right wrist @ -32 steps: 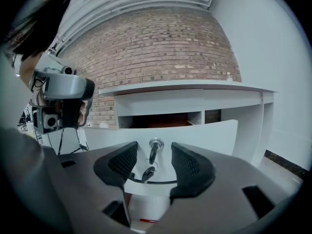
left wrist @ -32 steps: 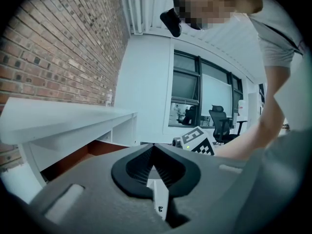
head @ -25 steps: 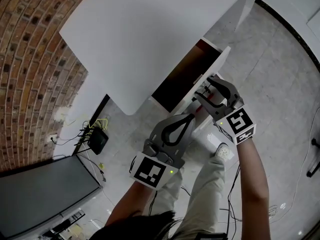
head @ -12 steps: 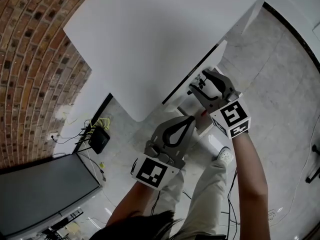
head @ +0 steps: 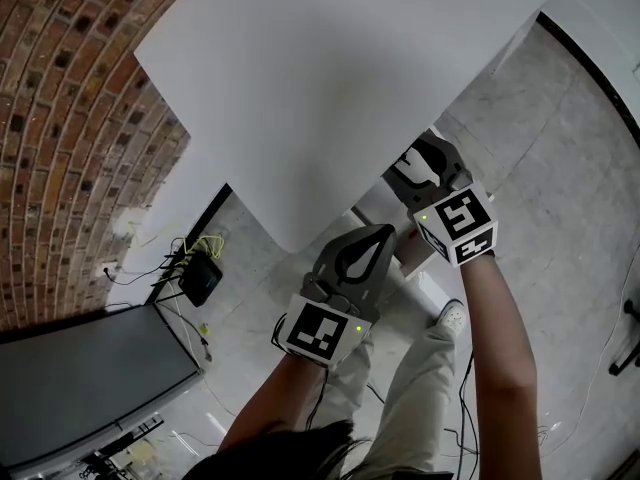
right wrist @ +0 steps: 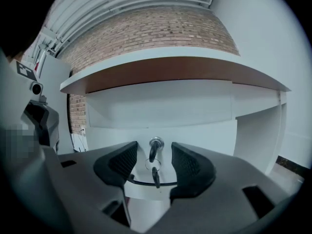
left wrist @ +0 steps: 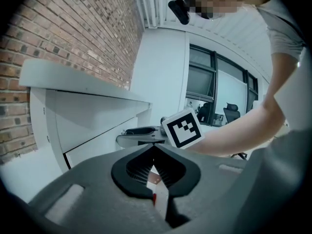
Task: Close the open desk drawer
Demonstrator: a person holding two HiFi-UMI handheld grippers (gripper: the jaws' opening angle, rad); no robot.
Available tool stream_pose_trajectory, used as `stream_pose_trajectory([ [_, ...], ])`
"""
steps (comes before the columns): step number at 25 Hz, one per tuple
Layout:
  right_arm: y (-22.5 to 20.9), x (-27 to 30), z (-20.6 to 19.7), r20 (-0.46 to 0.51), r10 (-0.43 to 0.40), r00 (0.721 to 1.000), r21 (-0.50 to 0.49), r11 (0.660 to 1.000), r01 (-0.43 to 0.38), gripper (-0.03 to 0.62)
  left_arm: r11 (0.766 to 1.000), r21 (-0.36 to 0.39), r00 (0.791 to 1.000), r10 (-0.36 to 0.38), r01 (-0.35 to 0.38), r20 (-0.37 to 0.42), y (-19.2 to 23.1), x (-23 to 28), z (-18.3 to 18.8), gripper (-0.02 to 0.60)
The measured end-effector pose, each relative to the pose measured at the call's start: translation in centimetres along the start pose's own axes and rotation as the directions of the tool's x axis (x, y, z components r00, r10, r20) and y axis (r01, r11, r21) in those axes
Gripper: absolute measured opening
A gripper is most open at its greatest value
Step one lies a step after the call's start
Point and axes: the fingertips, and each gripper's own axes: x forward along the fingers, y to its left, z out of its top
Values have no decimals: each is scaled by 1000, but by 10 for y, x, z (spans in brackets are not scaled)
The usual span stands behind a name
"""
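The drawer [right wrist: 209, 135] looked all but home under the desk [head: 330, 88] at upper centre, right gripper [right wrist: 152, 162] jaws wide astride its key [right wrist: 154, 152], left gripper [left wrist: 153, 152] closed and empty.

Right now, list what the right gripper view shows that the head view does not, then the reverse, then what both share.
Only the right gripper view: the white drawer front with a dark key hanging from its round metal lock, framed by the open jaws of the right gripper, and the desk top's brown underside.
Only the head view: that gripper's black-and-white marker cube, the person's right forearm and white shoe.
Both: the white desk top, the red brick wall and the right gripper.
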Motion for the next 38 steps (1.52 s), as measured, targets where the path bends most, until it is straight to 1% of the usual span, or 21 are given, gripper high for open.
stream_pose_trajectory([
  [6,0,8,1,4,-4,1000,6,1000,4,222,1000,-4,1000,6,-6,-5,8,1,-6,5],
  [9,-2,13,2,-14,8,1000,-2,1000,-8,224,1000,-1,1000,10,-10,-13,12,0,-9,5],
  [12,-3,16,3,-9,3,1000,4,1000,-3,227,1000,-13,1000,17,-17,-17,14,-3,-11,5],
  [16,0,23,4,-14,-12,1000,11,1000,12,225,1000,7,1000,17,-17,-26,13,-8,-13,5],
  [21,0,22,3,9,-23,1000,26,999,23,224,1000,12,999,22,-22,-25,12,-12,-13,5],
  [23,-1,22,3,8,-26,1000,43,999,26,224,1000,16,1000,22,-22,-21,12,-15,-12,5],
  [27,-2,19,-4,-18,-30,999,139,990,32,221,1000,24,1000,21,-21,-21,10,-21,-10,5],
  [29,-5,11,-1,-9,-57,998,159,986,58,215,1000,24,1000,9,-9,-14,6,-26,-8,5],
  [31,-7,1,6,3,-84,996,157,984,82,213,1000,22,1000,-6,6,-6,3,-30,-4,5],
  [33,-7,-10,13,1,-112,994,135,985,111,195,999,30,1000,-21,22,-4,-1,-35,-1,5],
  [34,-7,-16,16,0,-129,992,125,984,128,171,999,35,1000,-30,30,-2,-3,-37,0,5],
  [36,-6,-31,22,6,-166,986,118,979,164,99,998,47,999,-52,51,7,-8,-41,2,5],
  [38,-1,-47,25,2,-188,982,121,975,186,47,996,51,997,-78,77,16,-14,-46,5,5],
])
